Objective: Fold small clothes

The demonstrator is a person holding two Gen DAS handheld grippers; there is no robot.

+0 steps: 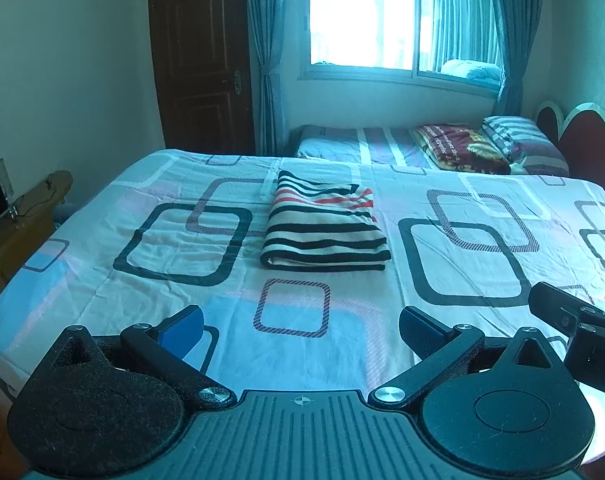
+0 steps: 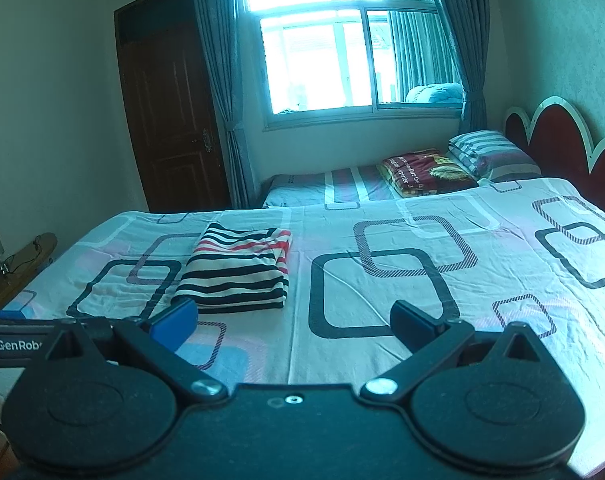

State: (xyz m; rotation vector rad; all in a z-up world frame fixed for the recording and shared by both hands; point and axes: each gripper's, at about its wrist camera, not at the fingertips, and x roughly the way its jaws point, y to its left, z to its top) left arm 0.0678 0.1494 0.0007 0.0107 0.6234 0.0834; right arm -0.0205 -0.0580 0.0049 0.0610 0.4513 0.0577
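One striped garment (image 1: 324,226) is lying folded on the bed (image 1: 102,280), at twelve o'clock from the left tool (image 1: 300,326) and eleven o'clock from the right tool (image 2: 294,320). Both tools are hanging released, jaws spread, holding nothing. The garment is looking soft, light and floppy; its thick folded near edge is probably offering the best pinch. Its long axis is running slightly nearer twelve-to-six, stripes crossing it.
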